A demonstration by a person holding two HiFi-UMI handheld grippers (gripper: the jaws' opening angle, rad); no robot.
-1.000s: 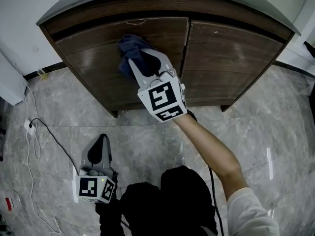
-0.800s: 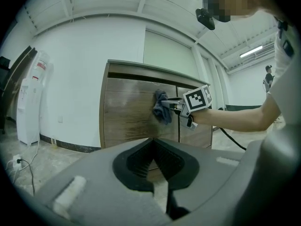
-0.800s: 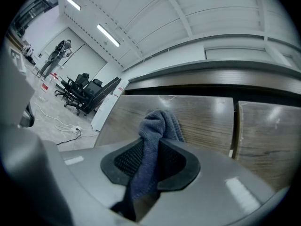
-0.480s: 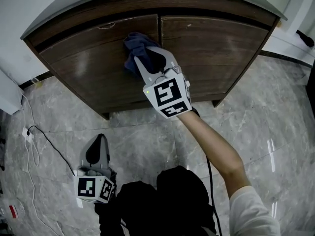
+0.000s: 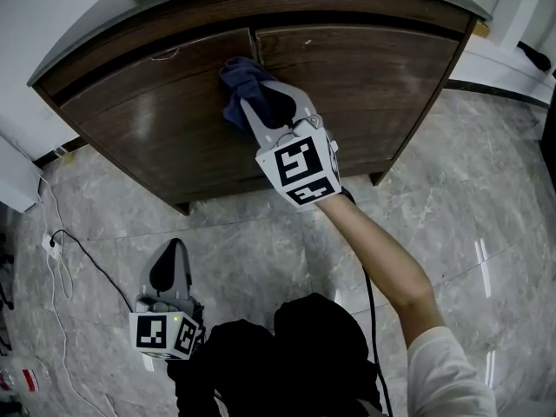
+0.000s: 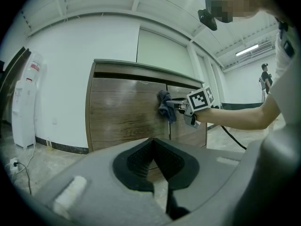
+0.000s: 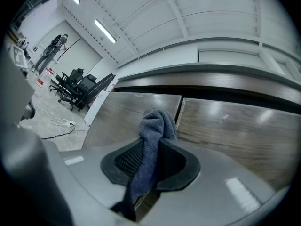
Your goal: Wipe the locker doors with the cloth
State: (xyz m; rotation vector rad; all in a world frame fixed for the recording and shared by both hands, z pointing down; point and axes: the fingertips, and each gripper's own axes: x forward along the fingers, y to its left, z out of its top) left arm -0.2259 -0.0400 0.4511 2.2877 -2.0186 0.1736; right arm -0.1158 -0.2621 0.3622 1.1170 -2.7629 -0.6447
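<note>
- Cloth on the move: over the last second the blue cloth (image 5: 241,83) has slid right along the left door (image 5: 139,120). It now sits hard up against the seam with the right door (image 5: 373,76), pressed to the wood near the top edge.
- Far left, a white wall meets the grey marbled floor (image 5: 261,233), and a white cable (image 5: 56,263) loops loose across the floor.
- From the left gripper view, a white water dispenser (image 6: 23,102) stands by the wall, left of the locker (image 5: 365,3) and apart from it.
- Left gripper (image 5: 176,252) hangs low by the person's body, well clear of the doors. Its jaws are together with nothing between them.
- Locker front is dark wood under an overhanging grey top, raised on short feet, with a small handle (image 5: 165,55) high on the left door.
- Right gripper (image 5: 265,101) is out at a stretched arm, jaws clamped on the cloth. The fabric bunches past the tips onto the door and trails back between the pads.
- Black cable (image 5: 372,320) runs down beside that forearm.
- Right door shows bare wood with nothing in front of it.
- Right of the locker, the floor runs open to a white wall base.
- Right gripper view catches black office chairs (image 7: 77,86) and a standing person (image 7: 51,48) far beyond the locker's left end.
</note>
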